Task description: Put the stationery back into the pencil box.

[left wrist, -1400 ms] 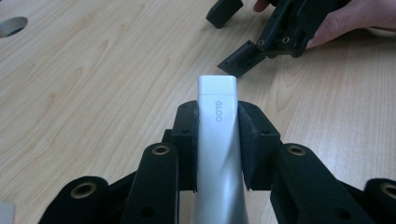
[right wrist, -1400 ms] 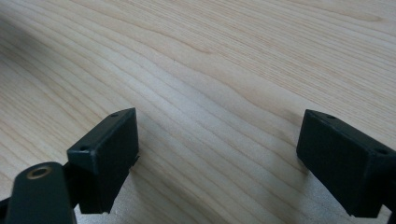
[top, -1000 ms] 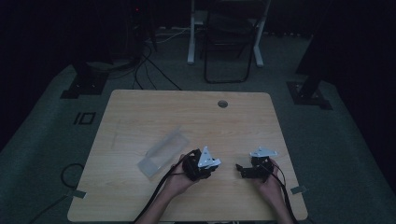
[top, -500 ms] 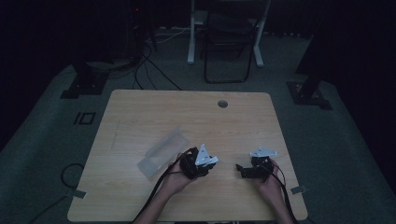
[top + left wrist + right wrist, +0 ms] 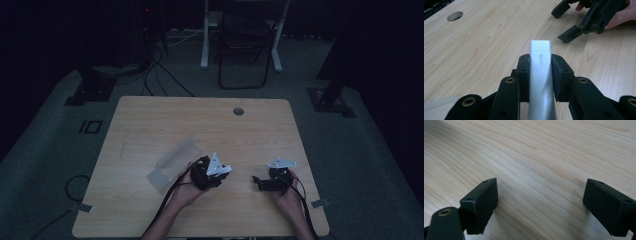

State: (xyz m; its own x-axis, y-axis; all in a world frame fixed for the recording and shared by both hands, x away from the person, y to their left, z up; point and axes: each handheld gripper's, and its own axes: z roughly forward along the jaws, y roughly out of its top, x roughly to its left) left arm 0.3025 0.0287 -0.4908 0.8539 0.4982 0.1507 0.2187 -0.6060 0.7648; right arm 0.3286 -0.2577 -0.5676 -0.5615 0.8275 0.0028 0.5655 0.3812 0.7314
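One white tube, lettered GLOO, sits clamped between the pads of the left claw, its long axis running straight out along the jaws, flat end away from the hand, above the desk. One clear plastic bag lies just left. The right claw rests with its jaws spread apart, nothing between them.

Both grippers are matte black; the left gripper and right gripper each carry a grey three-cornered plate on top; brass-ringed screw holes dot the jaw arms; blocky pads end them; black cables trail off the table's near edge; forearms are unsleeved.
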